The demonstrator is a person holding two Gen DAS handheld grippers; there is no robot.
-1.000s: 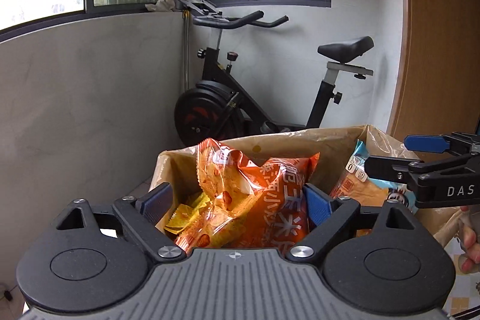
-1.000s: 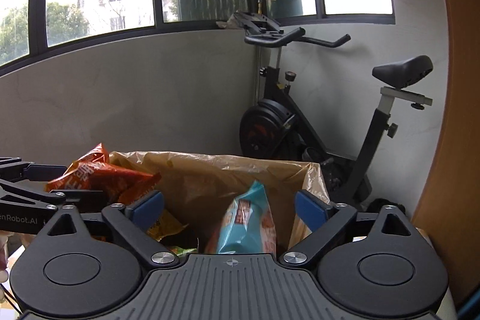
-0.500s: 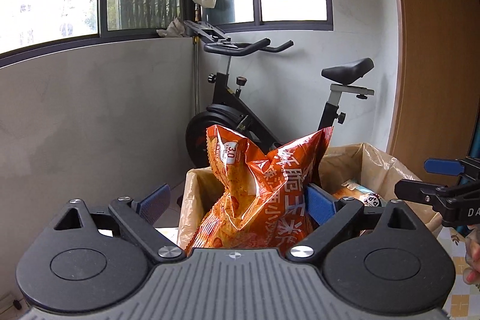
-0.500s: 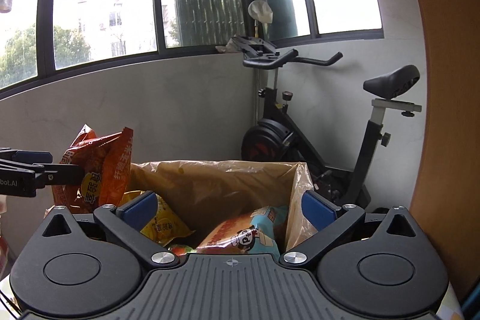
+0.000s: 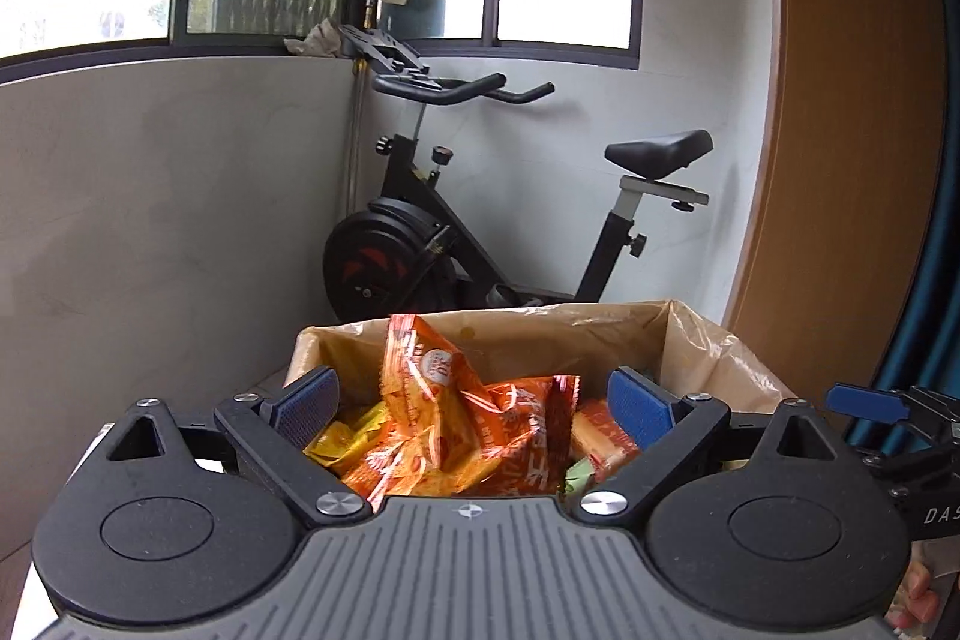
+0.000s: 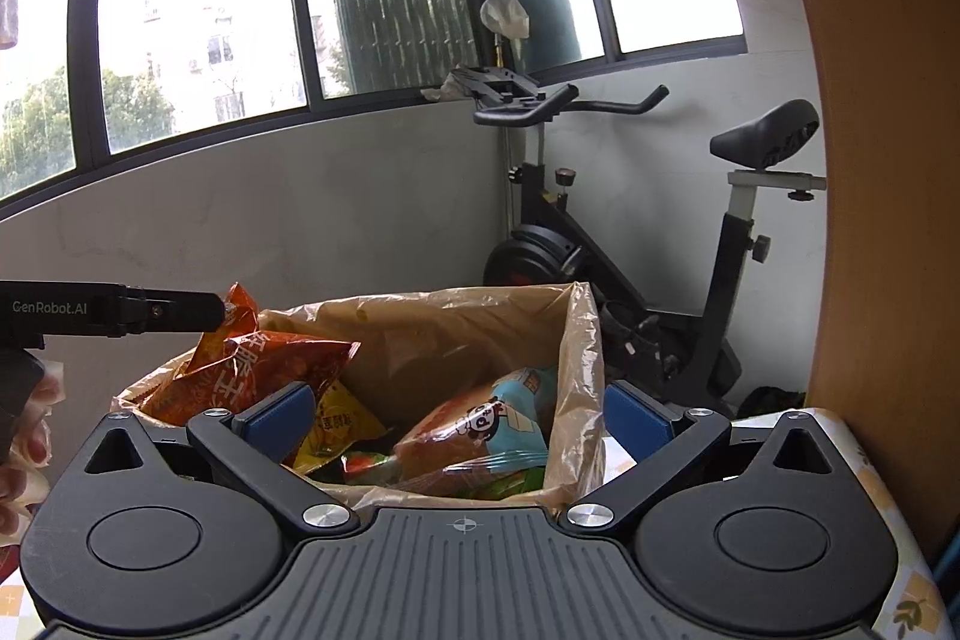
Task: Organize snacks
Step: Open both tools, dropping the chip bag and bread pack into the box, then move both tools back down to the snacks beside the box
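Beside the exercise bike [image 5: 432, 244]: a cardboard box [image 5: 708, 340] lined with thin brownish plastic stands in the corner under the windows.
Box contents: several snack packs in a loose heap, none upright.
Orange snack bag [image 5: 480, 436]: largest pack, crumpled. It lies tilted at the left side of the box, with its top corner sticking up above the rim.
Left gripper [image 5: 471, 403]: released. Both blue pads stand wide, with a clear gap to the orange snack bag on either side. The bag sits between and just beyond them.
Left gripper, seen from the right wrist: one black finger reaches level to the bag's top corner. Whether it touches cannot be told.
Right gripper [image 6: 459, 409]: jaws spread wide, nothing between the pads. It hangs over the near rim of the box and points slightly downward.
Blue panda pack [image 6: 486, 430]: lies flat on its side in the right half of the box.
Yellow packet [image 6: 342, 427]: partly buried between the orange bag and the panda pack.
Left hand [image 6: 24, 436]: fingers wrapped on the handle at the picture's edge.
Tablecloth [image 6: 840, 460]: patterned, under the box on the right.
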